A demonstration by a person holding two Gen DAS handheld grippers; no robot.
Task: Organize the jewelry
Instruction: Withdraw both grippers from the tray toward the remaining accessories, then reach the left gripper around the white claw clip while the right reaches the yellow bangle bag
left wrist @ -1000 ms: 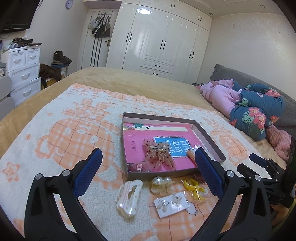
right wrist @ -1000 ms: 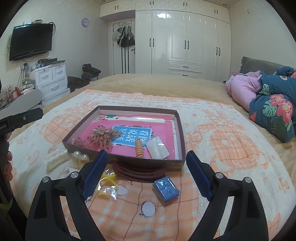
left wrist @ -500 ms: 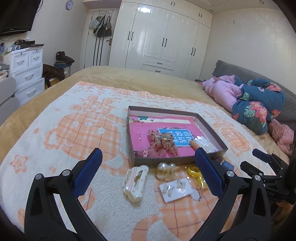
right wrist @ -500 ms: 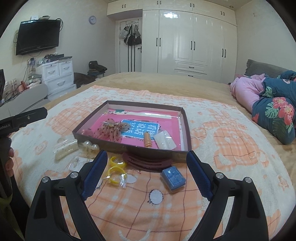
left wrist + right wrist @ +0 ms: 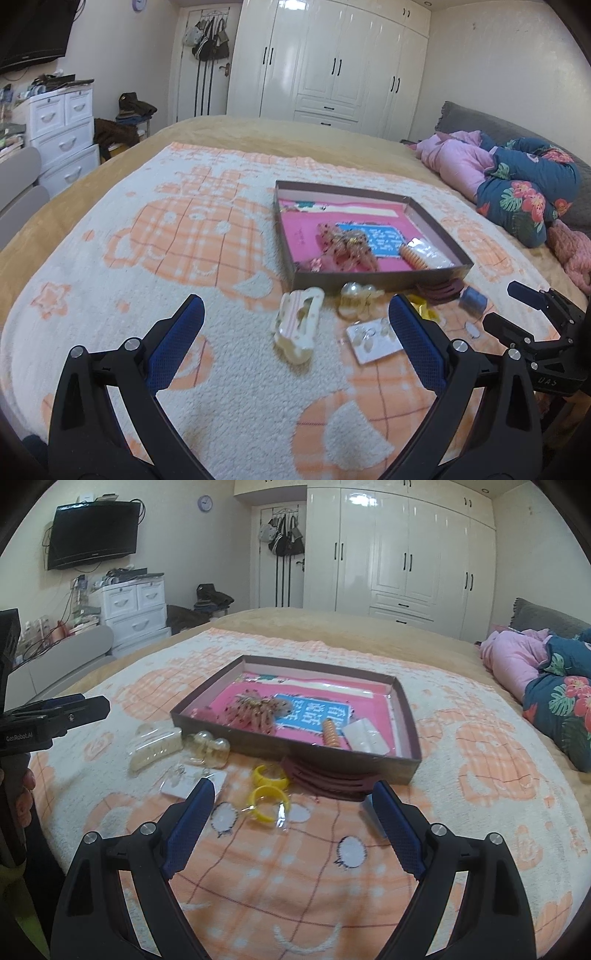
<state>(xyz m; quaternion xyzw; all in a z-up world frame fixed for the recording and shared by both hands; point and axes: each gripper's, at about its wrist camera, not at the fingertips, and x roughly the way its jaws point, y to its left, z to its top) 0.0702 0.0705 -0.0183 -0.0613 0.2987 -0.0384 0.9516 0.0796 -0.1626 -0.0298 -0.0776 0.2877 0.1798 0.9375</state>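
Observation:
A shallow brown box (image 5: 439,273) (image 5: 207,707) with a pink lining lies on the blanket. It holds a pink bow clip (image 5: 345,245) (image 5: 255,710), an orange comb (image 5: 330,734) and a clear packet (image 5: 365,738). In front of it lie a cream claw clip (image 5: 297,323) (image 5: 155,747), a clear pearl clip (image 5: 356,297) (image 5: 208,749), an earring card (image 5: 373,338) (image 5: 194,781), yellow hoops (image 5: 267,794), a dark red clip (image 5: 328,779) and a small blue box (image 5: 472,299). My left gripper (image 5: 295,332) is open and empty, short of the clips. My right gripper (image 5: 293,819) is open and empty, over the hoops.
The orange-and-white blanket (image 5: 166,236) covers a tan bed. Pink and floral bedding (image 5: 517,184) (image 5: 554,686) is heaped at the right. White drawers (image 5: 62,129) and a grey chair (image 5: 62,657) stand left of the bed. White wardrobes line the far wall.
Both grippers have drawn back from the box and swung left, so the box and loose items look farther off. Both stay open and empty.

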